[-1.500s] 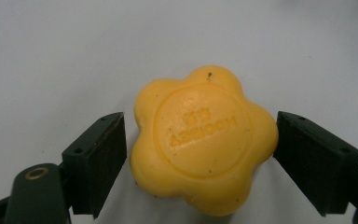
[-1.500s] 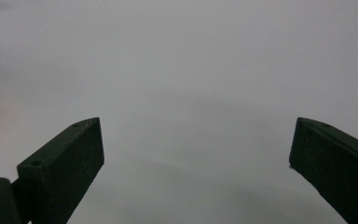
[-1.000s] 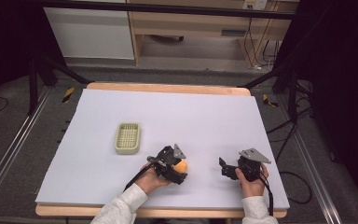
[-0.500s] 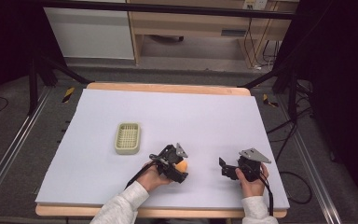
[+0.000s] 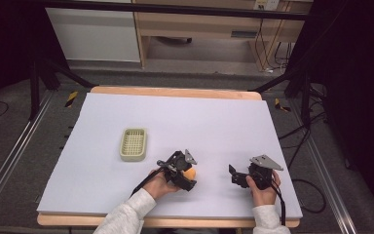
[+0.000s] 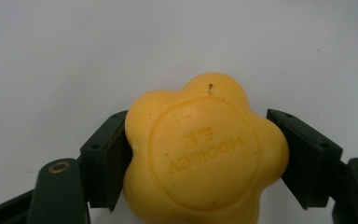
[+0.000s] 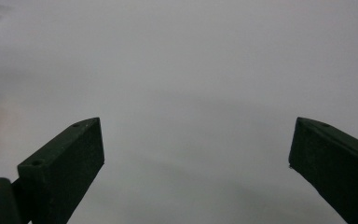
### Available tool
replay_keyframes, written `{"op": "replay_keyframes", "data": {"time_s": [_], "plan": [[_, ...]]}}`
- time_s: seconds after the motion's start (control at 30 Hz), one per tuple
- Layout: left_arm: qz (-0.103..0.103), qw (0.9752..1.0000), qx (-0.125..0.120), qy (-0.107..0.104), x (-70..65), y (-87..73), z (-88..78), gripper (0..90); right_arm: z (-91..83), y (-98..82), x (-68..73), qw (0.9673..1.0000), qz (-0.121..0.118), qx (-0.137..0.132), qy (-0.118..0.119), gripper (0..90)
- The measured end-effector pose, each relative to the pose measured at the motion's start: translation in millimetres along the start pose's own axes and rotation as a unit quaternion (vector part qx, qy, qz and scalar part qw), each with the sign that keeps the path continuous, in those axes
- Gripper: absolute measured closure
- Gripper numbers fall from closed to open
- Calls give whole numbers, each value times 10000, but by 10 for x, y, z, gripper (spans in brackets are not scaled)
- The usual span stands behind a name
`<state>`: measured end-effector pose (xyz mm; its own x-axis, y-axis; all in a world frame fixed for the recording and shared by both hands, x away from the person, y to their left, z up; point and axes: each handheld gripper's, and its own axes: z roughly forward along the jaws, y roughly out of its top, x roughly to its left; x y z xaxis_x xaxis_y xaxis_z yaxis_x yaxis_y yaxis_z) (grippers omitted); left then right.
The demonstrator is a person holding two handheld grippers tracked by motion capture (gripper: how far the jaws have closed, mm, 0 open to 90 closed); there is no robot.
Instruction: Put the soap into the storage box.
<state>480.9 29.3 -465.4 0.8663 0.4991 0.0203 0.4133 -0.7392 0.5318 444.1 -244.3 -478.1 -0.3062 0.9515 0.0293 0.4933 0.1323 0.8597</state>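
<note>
A yellow flower-shaped block (image 6: 205, 156) with raised lettering on its round face lies on the white table near the front edge. My left gripper (image 6: 205, 154) has just been closing, and both pads press on the block's sides. From above, the block (image 5: 190, 173) shows orange-yellow at the tip of the left gripper (image 5: 191, 175), with a hand in a white sleeve behind it. My right gripper (image 5: 233, 175) rests to the right, apart from the block. In its own view the right gripper (image 7: 196, 158) stands wide open over bare table.
A pale green slotted basket (image 5: 132, 157) with nothing in it stands left of my left gripper. The white tabletop (image 5: 199, 122) stretches far back, with a wooden rim around it. Cables trail from both grippers toward the front edge.
The left gripper's jaws have drawn in around the yellow block. Both hands stay where they were.
</note>
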Motion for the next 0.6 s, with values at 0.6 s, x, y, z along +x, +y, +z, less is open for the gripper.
{"op": "replay_keyframes", "data": {"time_s": [0.6], "plan": [[21, 10000, -9, 3, 2, 0, -1, 264, 0, 0, -5, 10000, -2, -1, -4, 37]]}}
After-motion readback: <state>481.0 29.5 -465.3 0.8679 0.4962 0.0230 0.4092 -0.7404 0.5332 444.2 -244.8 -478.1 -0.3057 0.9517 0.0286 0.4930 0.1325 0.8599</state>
